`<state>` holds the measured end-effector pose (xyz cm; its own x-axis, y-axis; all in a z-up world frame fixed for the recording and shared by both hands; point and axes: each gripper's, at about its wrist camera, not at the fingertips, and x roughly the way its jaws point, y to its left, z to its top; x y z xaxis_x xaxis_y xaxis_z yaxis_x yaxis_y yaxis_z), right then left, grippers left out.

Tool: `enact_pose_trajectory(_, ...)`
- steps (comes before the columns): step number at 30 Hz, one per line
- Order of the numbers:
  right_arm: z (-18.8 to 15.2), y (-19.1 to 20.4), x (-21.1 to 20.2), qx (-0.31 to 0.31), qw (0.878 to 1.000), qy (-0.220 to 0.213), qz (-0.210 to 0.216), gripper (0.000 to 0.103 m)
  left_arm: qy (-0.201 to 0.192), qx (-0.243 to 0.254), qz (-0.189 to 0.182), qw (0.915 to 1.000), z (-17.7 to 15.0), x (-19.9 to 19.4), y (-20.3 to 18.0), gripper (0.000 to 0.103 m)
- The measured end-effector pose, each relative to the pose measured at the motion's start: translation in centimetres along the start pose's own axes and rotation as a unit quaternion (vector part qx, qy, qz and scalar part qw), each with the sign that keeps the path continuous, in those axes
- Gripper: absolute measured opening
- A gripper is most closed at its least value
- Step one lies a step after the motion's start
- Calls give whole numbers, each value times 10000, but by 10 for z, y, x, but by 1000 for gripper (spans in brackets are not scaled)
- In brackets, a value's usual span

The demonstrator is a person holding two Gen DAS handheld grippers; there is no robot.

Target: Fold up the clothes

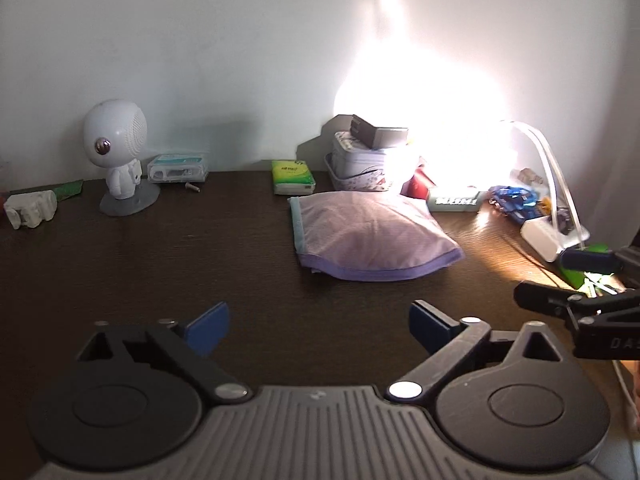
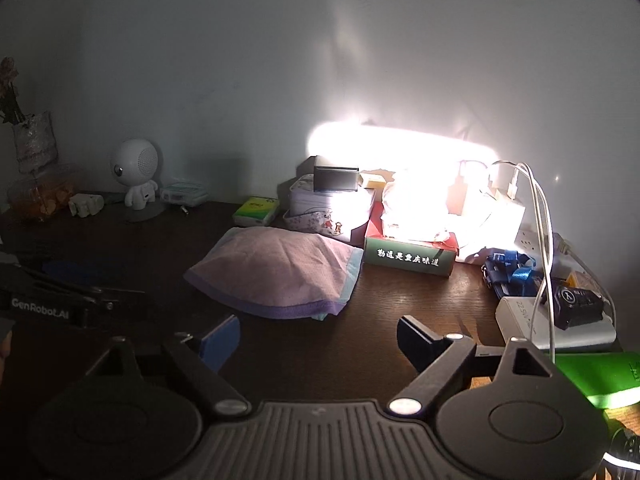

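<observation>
Folded cloth (image 1: pixel 372 236) beyond both grippers' spread jaws.

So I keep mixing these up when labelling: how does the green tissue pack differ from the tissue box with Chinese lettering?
The green tissue pack is small, soft-wrapped, bright green and yellow, and looks sealed; the tissue box is larger, rigid, dark green and red, with tissues bunched out of its top. The pack lies left of the folded purple cloth, the box to its right. Both rest on the dark desk near the wall.
</observation>
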<state>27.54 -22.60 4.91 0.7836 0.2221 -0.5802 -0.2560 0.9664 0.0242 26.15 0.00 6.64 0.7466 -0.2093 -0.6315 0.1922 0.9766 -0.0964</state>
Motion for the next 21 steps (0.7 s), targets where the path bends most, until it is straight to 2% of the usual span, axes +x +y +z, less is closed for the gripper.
enact_pose_trajectory(3, -26, 9, -37, 412, 9990, 187, 73, 89, 37, -33, -79, 10000, -28, -49, -6, 103)
enact_pose_trajectory(7, -72, 27, -88, 750, 9965, 307, 183, 89, 217, -165, -4, 9996, -88, -103, -11, 103)
enact_pose_trajectory(11, -122, 57, -136, 343, 9982, 446, 204, 90, 256, -153, 331, 9990, -149, -148, -22, 103)
enact_pose_trajectory(15, -173, 85, -175, -135, 9987, 467, 131, 91, 313, -386, 323, 9982, -192, -171, -31, 103)
enact_pose_trajectory(19, -202, 88, -187, 111, 9968, 797, -7, 92, 291, -437, 688, 9962, -216, -182, -44, 103)
enact_pose_trajectory(21, -212, 88, -196, 203, 9980, 576, -162, 93, 195, -350, 812, 9959, -223, -185, -50, 103)
